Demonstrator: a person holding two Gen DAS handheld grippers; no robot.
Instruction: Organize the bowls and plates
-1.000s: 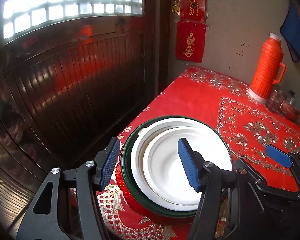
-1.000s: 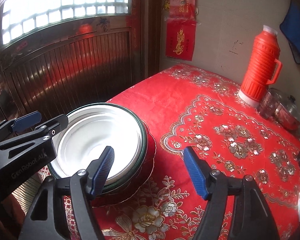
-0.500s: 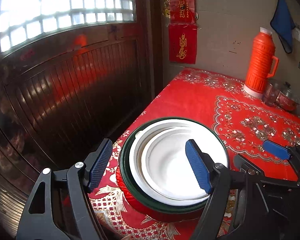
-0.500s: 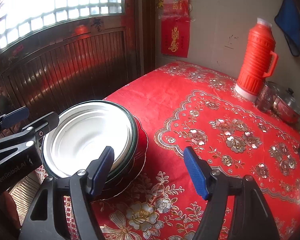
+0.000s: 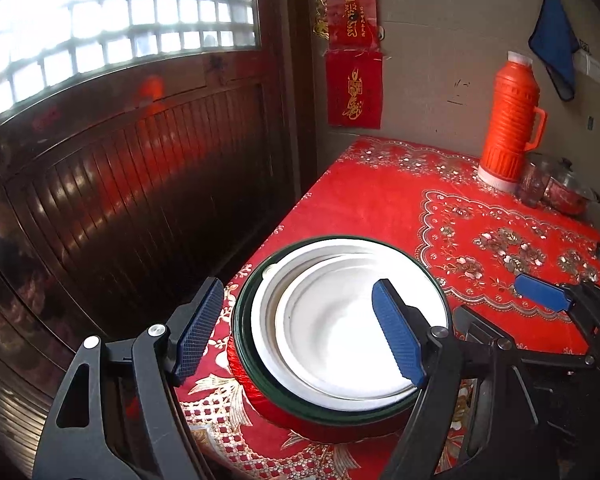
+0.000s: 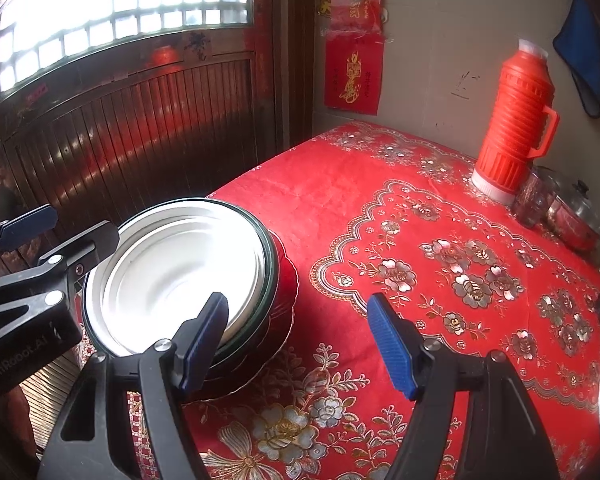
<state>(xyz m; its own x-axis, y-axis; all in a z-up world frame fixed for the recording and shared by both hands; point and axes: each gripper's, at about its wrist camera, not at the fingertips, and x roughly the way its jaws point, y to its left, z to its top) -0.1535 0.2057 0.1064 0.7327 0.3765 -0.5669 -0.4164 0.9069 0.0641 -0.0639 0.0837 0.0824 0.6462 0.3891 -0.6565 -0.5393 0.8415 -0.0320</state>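
- Both tongs stand open with nothing between their pads: the left gripper (image 5: pixel 300 330) hangs over the near rim of the stack of dishes (image 5: pixel 340 320), one blue pad off its left edge and the other above the white middle; the right gripper (image 6: pixel 300 340) hangs over bare tablecloth (image 6: pixel 420 208), its left pad in front of the stack's rim.
- Left wrist view: the stack fills the lower middle, white plates nested in a green-rimmed bowl on a red dish, at the table's left edge beside the dark wooden door (image 5: pixel 140 168). The right gripper's arm shows at the lower right.
- Right wrist view: the stack sits at centre left, and here a wide scalloped red plate (image 6: pixel 284 320) shows beneath it. The left gripper's arm enters at far left.
- Both views: an orange thermos (image 6: pixel 512 120) stands at the upper right, a glass jar (image 6: pixel 534 200) and lidded pot (image 6: pixel 580 216) just beside it.
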